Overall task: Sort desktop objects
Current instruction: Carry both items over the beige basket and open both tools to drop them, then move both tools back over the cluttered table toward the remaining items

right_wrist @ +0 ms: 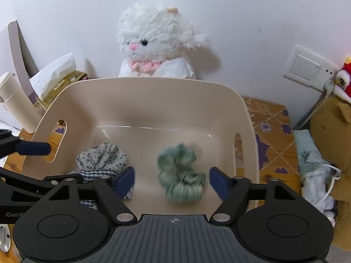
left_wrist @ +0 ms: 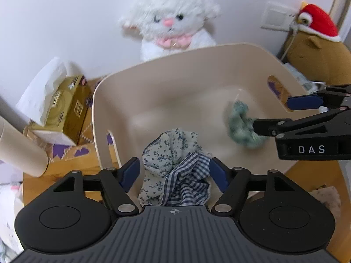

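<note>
A beige plastic basket with handle slots stands on the wooden table. Inside it lies a crumpled cloth piece, floral and blue-checked. My left gripper stands open around this cloth, and its pads do not press on it. A green ruffled scrunchie looks blurred on the basket floor, between the spread fingers of my open right gripper. In the left wrist view the right gripper reaches in from the right. One left finger shows in the right wrist view.
A white plush toy sits against the wall behind the basket. To the left are a tissue box and a cream bottle. A brown plush with a red hat and a wall socket are right.
</note>
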Action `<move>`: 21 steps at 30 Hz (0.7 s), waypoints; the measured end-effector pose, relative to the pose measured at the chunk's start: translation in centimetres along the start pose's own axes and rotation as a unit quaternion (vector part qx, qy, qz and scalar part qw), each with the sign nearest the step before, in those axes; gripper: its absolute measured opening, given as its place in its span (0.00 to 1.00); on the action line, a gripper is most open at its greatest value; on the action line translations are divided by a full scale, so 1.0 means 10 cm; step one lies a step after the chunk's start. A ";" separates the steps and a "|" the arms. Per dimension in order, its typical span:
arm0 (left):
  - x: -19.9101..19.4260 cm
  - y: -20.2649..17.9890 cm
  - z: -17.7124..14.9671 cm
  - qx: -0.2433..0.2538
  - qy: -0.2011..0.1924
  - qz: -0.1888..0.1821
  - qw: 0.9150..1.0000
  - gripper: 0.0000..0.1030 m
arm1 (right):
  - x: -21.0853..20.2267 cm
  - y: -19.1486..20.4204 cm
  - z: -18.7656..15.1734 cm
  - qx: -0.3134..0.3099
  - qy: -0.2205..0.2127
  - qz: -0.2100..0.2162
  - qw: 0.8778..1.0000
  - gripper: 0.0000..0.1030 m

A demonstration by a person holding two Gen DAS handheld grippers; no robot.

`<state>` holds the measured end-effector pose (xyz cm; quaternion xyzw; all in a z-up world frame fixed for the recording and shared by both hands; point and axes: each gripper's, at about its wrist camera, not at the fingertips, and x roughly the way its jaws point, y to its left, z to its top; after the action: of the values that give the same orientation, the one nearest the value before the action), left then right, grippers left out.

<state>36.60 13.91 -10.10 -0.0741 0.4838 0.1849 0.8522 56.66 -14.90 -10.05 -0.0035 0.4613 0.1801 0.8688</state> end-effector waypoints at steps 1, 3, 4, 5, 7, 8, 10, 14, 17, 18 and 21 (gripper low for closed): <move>-0.03 -0.01 0.00 0.006 -0.003 0.002 1.000 0.78 | -0.04 -0.01 -0.01 0.000 -0.004 0.000 1.000 0.86; -0.12 -0.02 -0.01 0.015 -0.015 0.001 1.000 0.79 | -0.13 -0.04 -0.02 0.002 -0.011 -0.001 1.000 0.90; -0.17 -0.02 -0.02 0.016 -0.019 -0.001 1.000 0.79 | -0.19 -0.05 -0.03 0.003 -0.015 0.000 1.000 0.91; -0.21 -0.02 -0.02 0.016 -0.022 -0.001 1.000 0.79 | -0.24 -0.06 -0.04 0.004 -0.020 0.001 1.000 0.93; -0.31 -0.01 -0.03 0.016 -0.027 -0.002 0.999 0.80 | -0.39 -0.08 -0.07 0.005 -0.034 0.002 0.999 0.98; -0.35 -0.01 -0.05 0.016 -0.030 -0.002 0.999 0.80 | -0.46 -0.08 -0.08 0.009 -0.039 0.000 0.999 1.00; -0.44 0.00 -0.08 0.019 -0.033 0.001 0.999 0.80 | -0.62 -0.07 -0.12 0.005 -0.054 -0.002 0.999 1.00; -0.59 0.04 -0.22 0.022 -0.035 0.009 0.999 0.80 | -0.85 -0.04 -0.24 -0.012 -0.071 -0.010 0.997 1.00; -0.69 0.08 -0.38 0.017 -0.031 0.013 0.999 0.80 | -0.97 -0.01 -0.38 -0.028 -0.071 -0.012 0.997 1.00; -0.71 0.10 -0.44 0.015 -0.027 0.014 0.999 0.80 | -1.00 0.00 -0.44 -0.035 -0.071 -0.013 0.997 1.00; -0.76 0.13 -0.64 0.013 -0.014 0.011 1.000 0.80 | -1.06 0.06 -0.60 -0.058 -0.064 -0.022 0.996 1.00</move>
<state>27.48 11.34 -6.89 -0.0551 0.4750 0.1895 0.8576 46.26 -18.65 -4.89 -0.0526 0.3929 0.1878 0.8986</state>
